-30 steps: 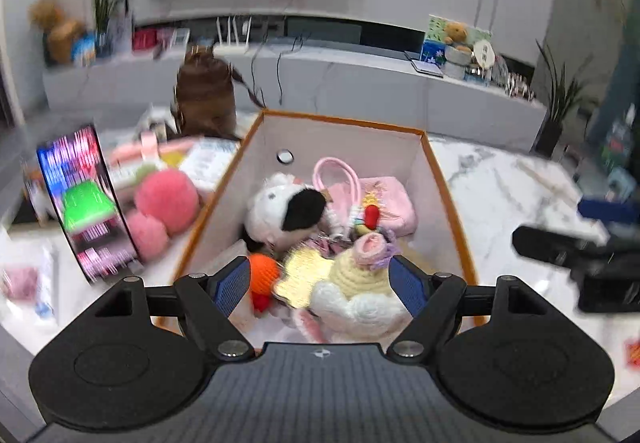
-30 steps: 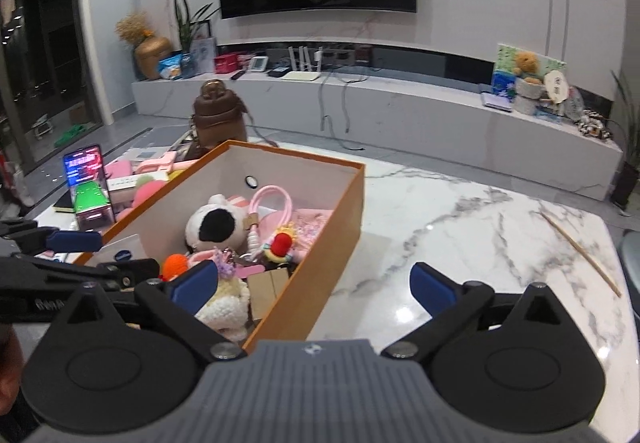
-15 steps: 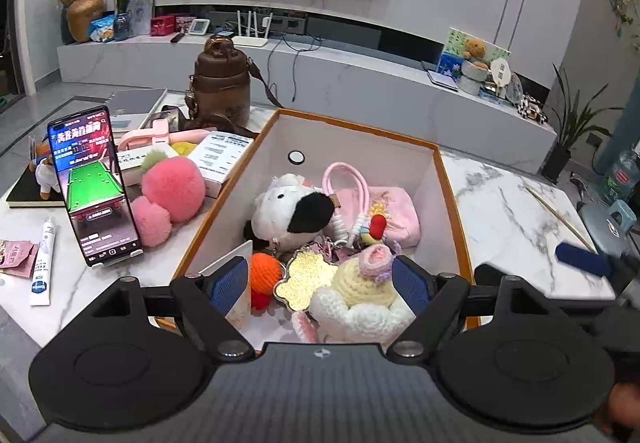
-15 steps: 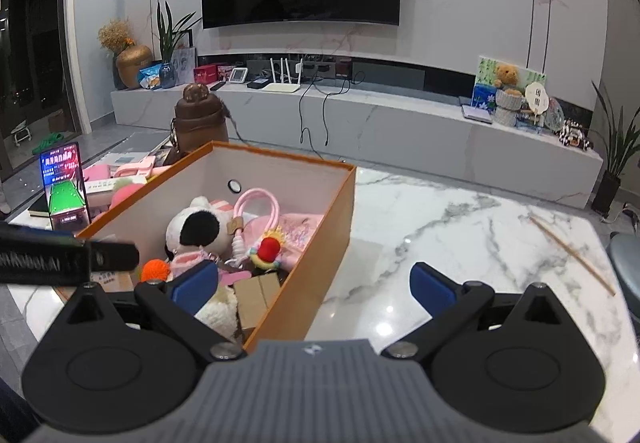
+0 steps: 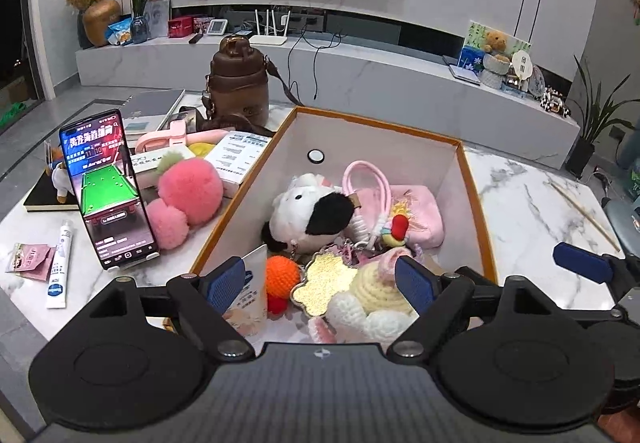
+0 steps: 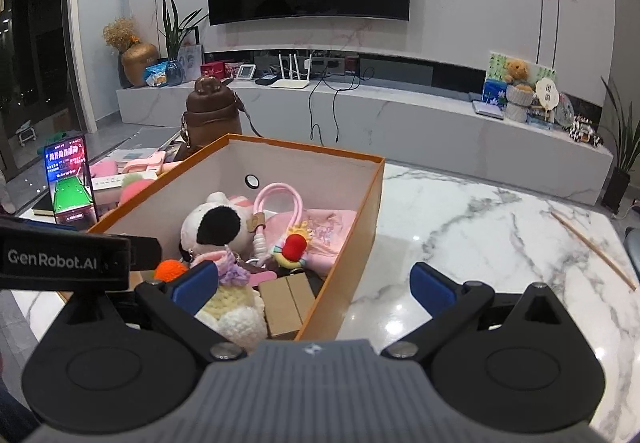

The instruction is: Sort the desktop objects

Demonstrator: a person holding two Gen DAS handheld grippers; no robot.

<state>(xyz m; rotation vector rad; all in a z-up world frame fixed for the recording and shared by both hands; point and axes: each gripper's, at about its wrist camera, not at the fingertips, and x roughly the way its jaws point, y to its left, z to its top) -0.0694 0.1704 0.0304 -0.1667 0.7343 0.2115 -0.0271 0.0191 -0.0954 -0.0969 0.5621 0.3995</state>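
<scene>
The left gripper (image 5: 320, 285) hangs over the near end of the orange-rimmed cardboard box (image 5: 466, 163), its blue pads parting wide and pressing on nothing; a cream crocheted doll (image 5: 376, 299), a gold glittery charm (image 5: 322, 283) and an orange yarn ball (image 5: 282, 273) lie below. The right gripper (image 6: 314, 285) gapes empty over the glossy marble table (image 6: 480, 243), straddling the box's right wall. A fuzzy pink pompom (image 5: 188, 189) sits outside the box.
</scene>
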